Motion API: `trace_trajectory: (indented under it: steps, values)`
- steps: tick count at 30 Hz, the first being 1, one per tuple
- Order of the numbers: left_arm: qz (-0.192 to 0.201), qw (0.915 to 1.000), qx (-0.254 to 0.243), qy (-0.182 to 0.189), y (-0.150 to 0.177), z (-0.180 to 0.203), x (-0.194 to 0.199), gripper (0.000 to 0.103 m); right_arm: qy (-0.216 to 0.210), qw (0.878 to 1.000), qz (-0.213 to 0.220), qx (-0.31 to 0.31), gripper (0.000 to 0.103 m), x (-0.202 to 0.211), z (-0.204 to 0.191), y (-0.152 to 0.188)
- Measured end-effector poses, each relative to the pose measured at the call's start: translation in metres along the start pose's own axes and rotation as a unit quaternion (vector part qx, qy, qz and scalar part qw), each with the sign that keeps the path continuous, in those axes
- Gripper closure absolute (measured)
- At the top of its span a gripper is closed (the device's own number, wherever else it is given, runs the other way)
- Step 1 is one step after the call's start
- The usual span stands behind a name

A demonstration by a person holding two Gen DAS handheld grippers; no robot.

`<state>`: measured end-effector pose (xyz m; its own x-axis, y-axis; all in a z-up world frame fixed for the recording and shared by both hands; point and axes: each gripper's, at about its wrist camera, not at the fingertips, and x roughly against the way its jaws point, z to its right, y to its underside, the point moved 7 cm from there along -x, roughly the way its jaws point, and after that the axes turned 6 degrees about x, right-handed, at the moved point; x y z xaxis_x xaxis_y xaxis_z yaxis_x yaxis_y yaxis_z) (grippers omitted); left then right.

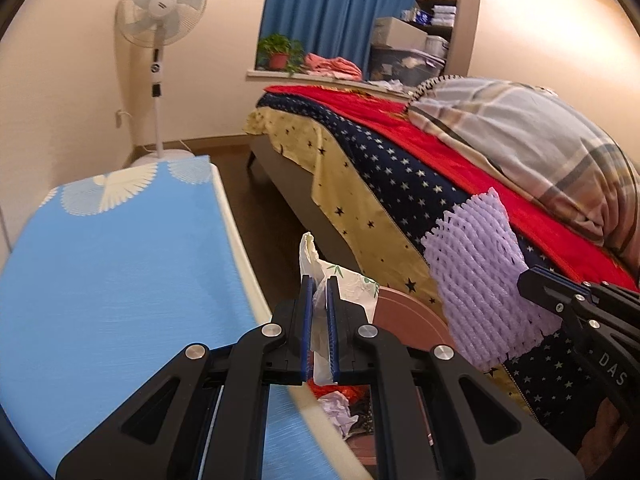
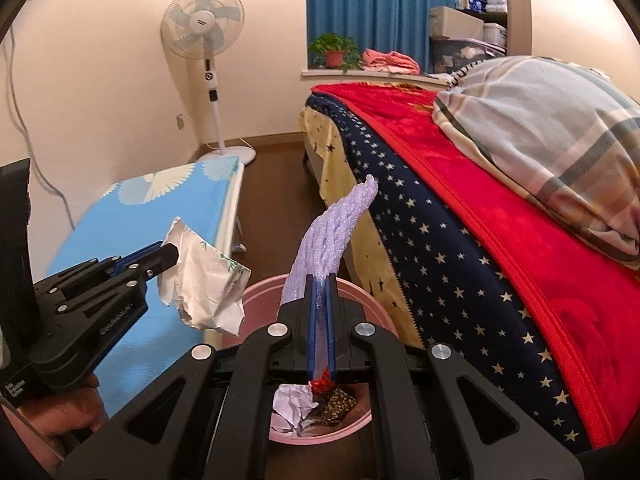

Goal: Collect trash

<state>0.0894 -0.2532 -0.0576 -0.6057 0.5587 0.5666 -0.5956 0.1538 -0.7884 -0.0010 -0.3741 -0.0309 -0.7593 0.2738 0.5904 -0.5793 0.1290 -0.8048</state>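
Left wrist view: left gripper (image 1: 319, 312) clamps crumpled white wrapper (image 1: 348, 284); pink bin (image 1: 412, 316) at 5 o'clock, mostly hidden. Right gripper (image 2: 321, 304) pinches purple foam net (image 2: 336, 228); bin contents indistinct.

"DAS" on right gripper (image 1: 524, 285)

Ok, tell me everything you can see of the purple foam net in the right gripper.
The purple foam net is a pale lilac sleeve of soft open-mesh foam, like fruit padding. The right gripper is shut on its lower part, so it stands up flattened and curls to a tip. From the left wrist it shows broad with ragged edges. It hangs above the pink bin, in front of the bed, touching only the pads.
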Motion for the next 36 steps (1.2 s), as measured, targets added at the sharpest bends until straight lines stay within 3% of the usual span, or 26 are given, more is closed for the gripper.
trace_trajectory:
  steps: [19, 22, 23, 24, 27, 29, 30, 36]
  values:
    - [-0.023, 0.9991, -0.010, 0.033, 0.009, 0.019, -0.025, 0.095, 0.010, 1.000, -0.012, -0.005, 0.098, -0.009, 0.005, 0.003]
    - [-0.018, 0.9992, -0.006, 0.036, 0.007, 0.017, -0.022, 0.081, 0.014, 1.000, -0.014, -0.004, 0.094, -0.009, 0.006, 0.004]
    - [-0.016, 0.9992, -0.003, 0.037, 0.007, 0.016, -0.020, 0.070, 0.021, 1.000, -0.015, -0.004, 0.094, -0.008, 0.007, 0.004]
    - [-0.014, 0.9992, 0.000, 0.036, 0.006, 0.014, -0.019, 0.063, 0.023, 1.000, -0.017, -0.005, 0.089, -0.008, 0.008, 0.004]
    - [-0.008, 0.9994, 0.009, 0.032, 0.001, 0.008, -0.012, 0.062, 0.039, 0.999, -0.013, -0.011, 0.057, -0.005, 0.012, 0.004]
    - [-0.003, 0.9996, 0.008, 0.028, -0.001, 0.005, -0.006, 0.058, 0.040, 0.999, -0.007, -0.015, 0.054, -0.002, 0.014, 0.002]
    - [0.000, 0.9997, 0.006, 0.025, -0.002, 0.004, -0.003, 0.052, 0.040, 0.999, -0.005, -0.016, 0.053, 0.000, 0.014, 0.001]
    - [0.030, 0.9995, -0.002, -0.004, -0.011, -0.009, 0.032, 0.035, 0.023, 0.999, 0.027, -0.014, 0.027, 0.021, 0.003, -0.007]
